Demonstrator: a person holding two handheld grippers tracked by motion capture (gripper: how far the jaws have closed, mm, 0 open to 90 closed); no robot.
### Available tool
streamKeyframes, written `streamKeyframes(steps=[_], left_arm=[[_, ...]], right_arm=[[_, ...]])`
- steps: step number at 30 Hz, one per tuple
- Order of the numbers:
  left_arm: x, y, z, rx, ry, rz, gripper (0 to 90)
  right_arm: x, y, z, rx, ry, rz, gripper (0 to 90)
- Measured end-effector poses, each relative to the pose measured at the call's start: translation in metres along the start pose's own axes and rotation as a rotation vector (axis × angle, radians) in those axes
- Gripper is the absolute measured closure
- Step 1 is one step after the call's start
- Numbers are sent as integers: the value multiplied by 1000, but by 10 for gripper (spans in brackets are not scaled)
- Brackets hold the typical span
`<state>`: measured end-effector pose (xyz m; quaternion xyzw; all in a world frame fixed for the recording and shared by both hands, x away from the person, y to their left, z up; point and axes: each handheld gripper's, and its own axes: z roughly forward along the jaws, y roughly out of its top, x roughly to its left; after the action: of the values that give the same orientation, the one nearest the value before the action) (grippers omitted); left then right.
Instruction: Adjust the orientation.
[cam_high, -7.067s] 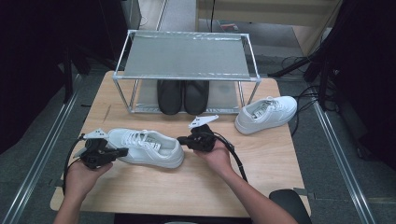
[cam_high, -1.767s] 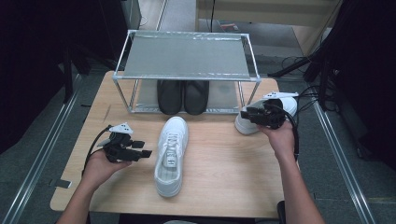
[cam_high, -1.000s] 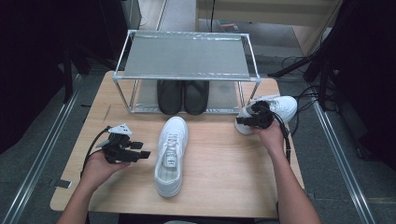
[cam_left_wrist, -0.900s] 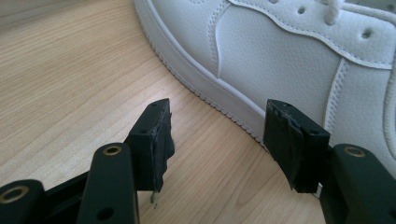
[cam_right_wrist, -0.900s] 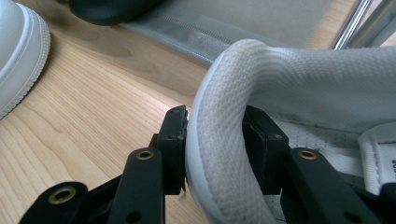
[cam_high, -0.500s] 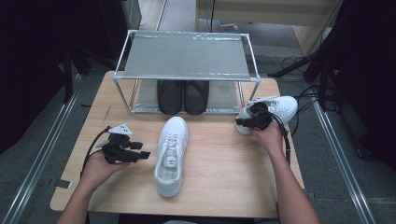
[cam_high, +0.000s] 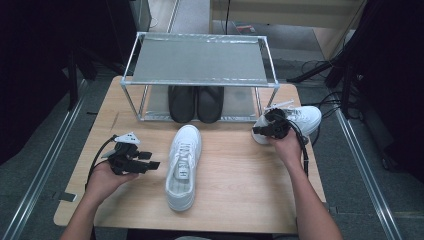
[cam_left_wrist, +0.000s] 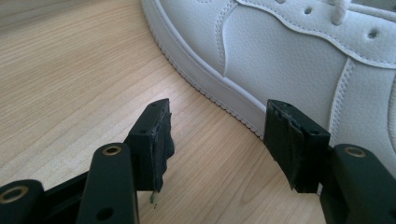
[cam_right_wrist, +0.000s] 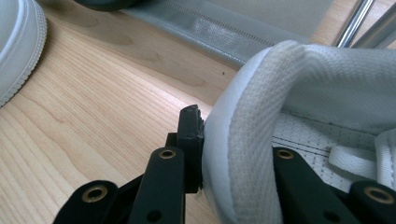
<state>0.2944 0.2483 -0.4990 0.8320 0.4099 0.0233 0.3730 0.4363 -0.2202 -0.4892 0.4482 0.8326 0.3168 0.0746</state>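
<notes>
1. Worktop (cam_high: 235, 185) of pale wood carries everything; beyond both tongs stands a metal shoe rack (cam_high: 200, 60) with a pair of black shoes (cam_high: 196, 102) on its lower shelf.
2. Sneaker one, the white middle sneaker (cam_high: 183, 165), lies just to the right of the left tongs (cam_high: 150, 160). Its long axis runs toward and away from the person, toe toward the rack. It has been turned there from lying crosswise seven seconds ago, so this shoe looks ready to slide in.
3. Sneaker two, the far white sneaker (cam_high: 300, 120), sits at the right tongs (cam_high: 260, 131), its long axis angled across the worktop, heel toward the tongs.
4. Right tongs have moved from above this shoe down onto its heel in the last two seconds and now clamp the heel collar, one jaw outside, one inside. Probably it is about to be turned likewise.
5. Left tongs stand wide apart, holding nothing, beside the middle sneaker's sole.
</notes>
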Motion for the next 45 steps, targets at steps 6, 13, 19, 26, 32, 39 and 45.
streamKeyframes(steps=[6, 13, 19, 26, 32, 39, 45], left_arm=[[0, 0, 0, -6, 0, 0, 420], [1, 1, -2, -16, -3, -2, 421], [2, 2, -1, -18, 0, 2, 420], [2, 8, 1, -28, -9, 16, 418], [3, 13, 3, -31, -13, 25, 418], [5, 19, 8, -29, -22, 28, 419], [6, 26, 12, -29, -27, 39, 419]], right_arm=[[-1, 1, -16, -47, 14, 15, 773], [19, 2, -17, 11, -40, -68, 763], [34, 2, -22, 15, -41, -99, 757], [54, -5, -30, 31, -59, -136, 751], [71, -13, -41, 33, -42, -148, 746], [92, -18, -48, 31, -12, -165, 747], [112, -23, -50, 53, 21, -162, 744]])
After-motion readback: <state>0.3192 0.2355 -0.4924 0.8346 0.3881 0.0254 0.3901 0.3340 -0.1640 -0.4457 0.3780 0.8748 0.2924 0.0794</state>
